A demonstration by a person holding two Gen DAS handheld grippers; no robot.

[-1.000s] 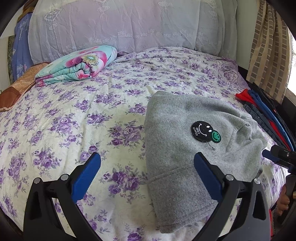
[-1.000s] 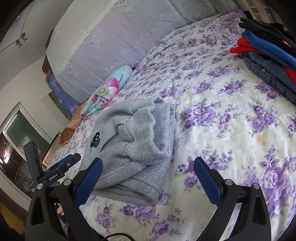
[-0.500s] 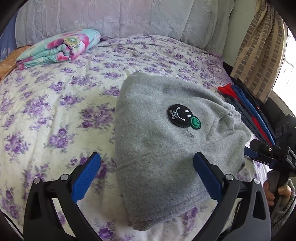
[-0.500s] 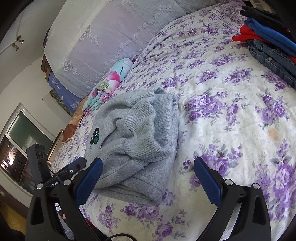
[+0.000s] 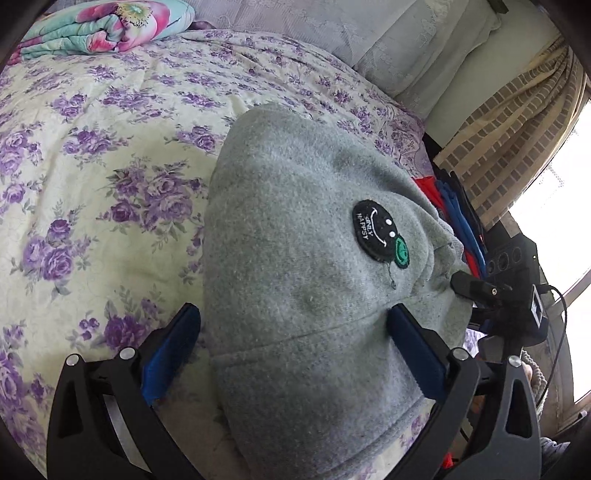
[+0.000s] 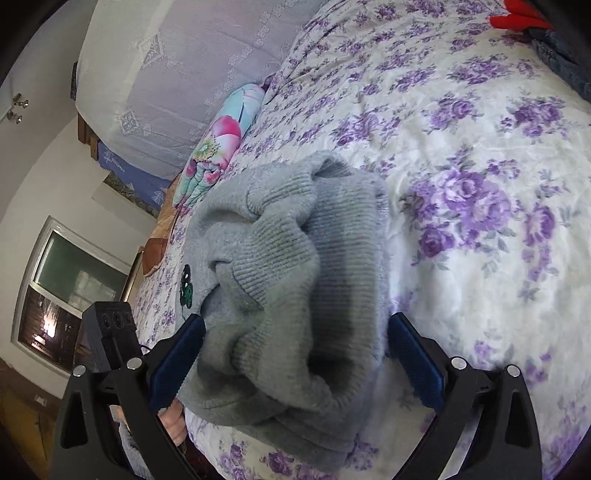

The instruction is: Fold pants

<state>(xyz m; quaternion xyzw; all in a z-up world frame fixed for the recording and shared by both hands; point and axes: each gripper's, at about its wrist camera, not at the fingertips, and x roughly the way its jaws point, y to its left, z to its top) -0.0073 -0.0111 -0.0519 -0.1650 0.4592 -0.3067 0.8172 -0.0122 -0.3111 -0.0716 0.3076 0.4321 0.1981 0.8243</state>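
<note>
Grey fleece pants (image 5: pixel 295 258) lie folded into a thick bundle on the floral bedspread (image 5: pixel 92 166), with a black and green smiley patch (image 5: pixel 380 232) on top. My left gripper (image 5: pixel 293 325) is open, its blue fingers straddling the near end of the bundle. In the right wrist view the pants (image 6: pixel 295 295) show their ribbed waistband end. My right gripper (image 6: pixel 295 332) is open, its fingers on either side of that end. The right gripper also shows in the left wrist view (image 5: pixel 495 295) at the bundle's right side.
A rolled floral blanket (image 5: pixel 107 26) and lilac pillows (image 5: pixel 369 33) lie at the head of the bed. A stack of red, blue and denim clothes (image 5: pixel 454 214) sits at the bed's right edge, by a curtain (image 5: pixel 517 122). A window (image 6: pixel 66 291) is at left.
Both grippers have moved in close to the pants from opposite ends, and now straddle the bundle; both stay open.
</note>
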